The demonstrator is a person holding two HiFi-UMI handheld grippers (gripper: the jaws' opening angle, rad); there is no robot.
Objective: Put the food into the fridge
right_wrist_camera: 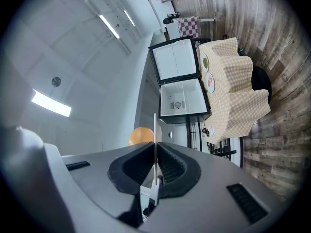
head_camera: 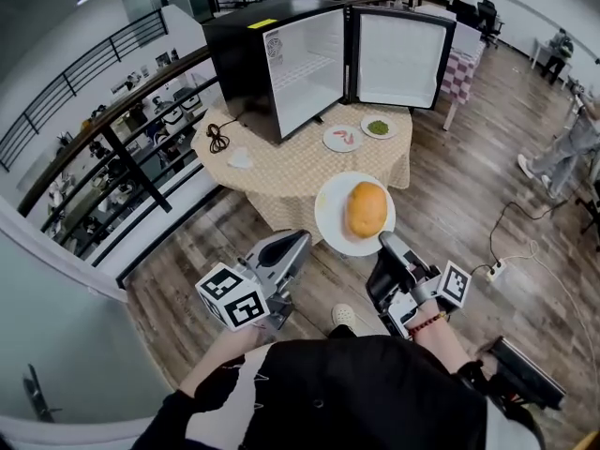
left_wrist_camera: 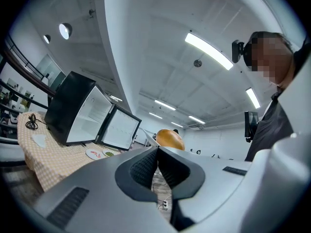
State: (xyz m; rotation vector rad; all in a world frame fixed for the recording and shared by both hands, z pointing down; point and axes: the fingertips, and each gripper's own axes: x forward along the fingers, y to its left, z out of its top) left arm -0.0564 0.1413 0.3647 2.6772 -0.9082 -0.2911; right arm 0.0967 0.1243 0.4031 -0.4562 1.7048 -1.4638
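Ahead, the open fridge stood far beyond the plate of food, its near rim clamped by the right gripper; the left gripper was closed, empty.

The head view looks steeply down from well back of the fridge, facing its open front. Both gripper views sit lower, also far off — the right one rolled sideways — and share that fridge and its table.

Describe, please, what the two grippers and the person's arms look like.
The left gripper and right gripper have grey shells, black ribbed pads and cubes with black-and-white square markers. The person wears a black top and a red bead bracelet.
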